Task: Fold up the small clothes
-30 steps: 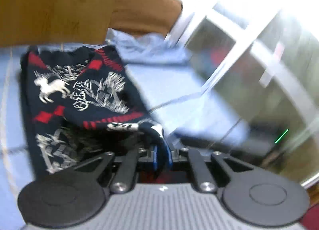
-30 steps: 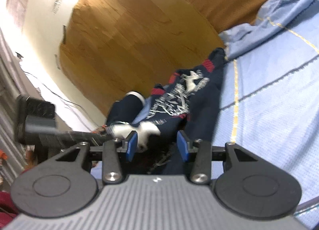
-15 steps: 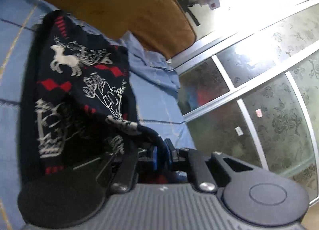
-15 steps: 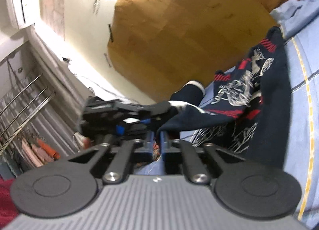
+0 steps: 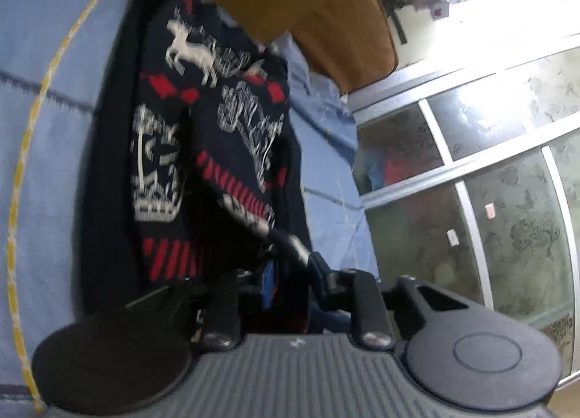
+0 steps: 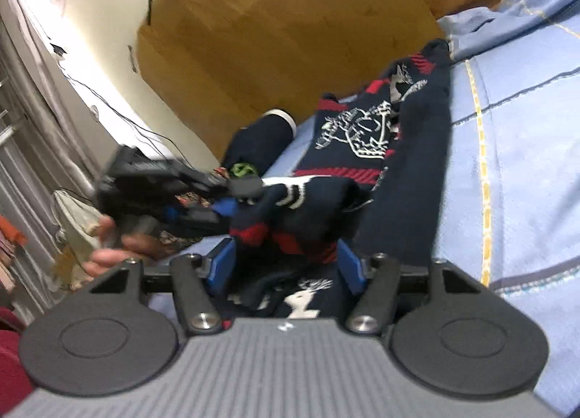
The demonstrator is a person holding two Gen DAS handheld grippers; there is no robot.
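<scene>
Left gripper [image 5: 290, 273]: jaws closed on a sweater [image 5: 203, 149] edge, frame centre. Right gripper [image 6: 286, 262]: jaws wide, sweater fabric between them, ungripped. The sweater lies on the blue bedsheet [image 6: 525, 164], headboard [image 6: 290, 37] behind.

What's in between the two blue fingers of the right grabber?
Between the open right gripper's blue fingers lies a bunched fold of the dark reindeer sweater; the right wrist view shows it, the fingers not squeezing it.
</scene>
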